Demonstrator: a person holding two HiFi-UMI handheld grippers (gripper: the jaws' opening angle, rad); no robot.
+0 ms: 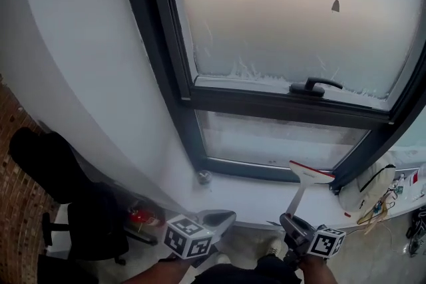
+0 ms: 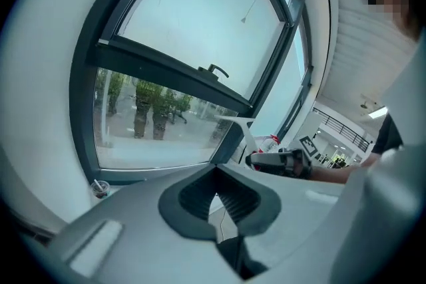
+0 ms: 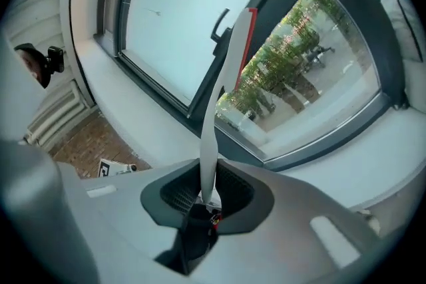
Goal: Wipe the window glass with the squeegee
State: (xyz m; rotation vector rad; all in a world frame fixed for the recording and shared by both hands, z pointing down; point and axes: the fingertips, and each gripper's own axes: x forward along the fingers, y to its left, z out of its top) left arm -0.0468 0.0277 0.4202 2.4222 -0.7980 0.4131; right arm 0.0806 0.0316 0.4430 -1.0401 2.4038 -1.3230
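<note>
No word, number or brand is legible. The marker cubes on the left gripper (image 1: 223, 216) and right gripper (image 1: 290, 220) bear only black-and-white square patterns. Small coloured items (image 1: 401, 182) right of the squeegee (image 1: 309, 173) are too blurred to read.

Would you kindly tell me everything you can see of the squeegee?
The squeegee is white and plastic-looking, with a red strip along its wide head and a slim, flat handle. The right gripper is shut on the handle's lower end and holds it head up. The head sits before the right bottom corner of the lower pane, near the dark frame. Whether the blade touches the pane cannot be told.
</note>
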